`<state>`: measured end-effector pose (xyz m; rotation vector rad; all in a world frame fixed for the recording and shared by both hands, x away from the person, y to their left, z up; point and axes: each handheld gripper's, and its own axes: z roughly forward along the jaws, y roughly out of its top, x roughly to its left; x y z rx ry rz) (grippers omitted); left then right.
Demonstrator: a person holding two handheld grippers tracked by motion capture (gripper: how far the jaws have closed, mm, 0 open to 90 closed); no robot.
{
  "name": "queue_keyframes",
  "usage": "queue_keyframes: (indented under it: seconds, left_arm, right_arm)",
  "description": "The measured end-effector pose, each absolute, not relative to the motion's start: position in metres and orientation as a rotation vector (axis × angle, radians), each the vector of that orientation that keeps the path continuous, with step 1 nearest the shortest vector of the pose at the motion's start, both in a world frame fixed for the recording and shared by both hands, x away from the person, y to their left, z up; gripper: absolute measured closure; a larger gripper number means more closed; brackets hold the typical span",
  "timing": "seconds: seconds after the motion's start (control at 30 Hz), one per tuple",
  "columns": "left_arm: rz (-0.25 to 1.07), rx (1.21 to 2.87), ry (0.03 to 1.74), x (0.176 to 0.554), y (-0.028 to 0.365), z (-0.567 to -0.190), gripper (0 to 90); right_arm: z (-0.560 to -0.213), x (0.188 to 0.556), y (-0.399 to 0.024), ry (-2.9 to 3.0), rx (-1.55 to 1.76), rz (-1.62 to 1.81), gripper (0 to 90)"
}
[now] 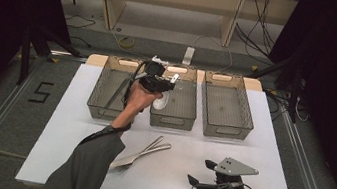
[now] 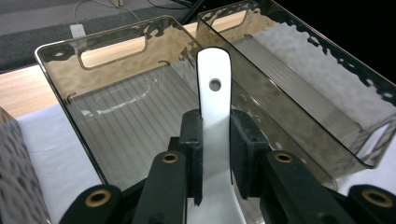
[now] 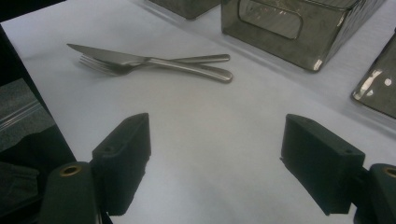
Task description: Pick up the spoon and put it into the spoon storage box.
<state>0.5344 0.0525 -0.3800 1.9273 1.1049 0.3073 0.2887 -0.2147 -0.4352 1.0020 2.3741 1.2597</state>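
White plastic spoon held over the middle smoked-plastic bin

The spoon's handle is clamped between the left gripper jaws. The right gripper is held above the white bench, jaws apart. A steel knife is apparently crossed over a steel fork.
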Motion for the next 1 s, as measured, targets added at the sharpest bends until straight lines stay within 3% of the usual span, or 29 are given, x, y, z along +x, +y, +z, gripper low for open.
queue_keyframes:
  seconds: [0.87, 1.0]
  left_arm:
    - [0.265, 1.94, 1.123, 0.538, 0.045, -0.4, 74.3]
    - [0.244, 1.94, 1.12, 0.537, 0.044, -0.399, 70.8]
  right_arm:
    - [-0.435, 0.289, -0.214, 2.375, 1.0, 1.261, 24.9]
    - [-0.435, 0.289, -0.214, 2.375, 1.001, 1.258, 24.8]
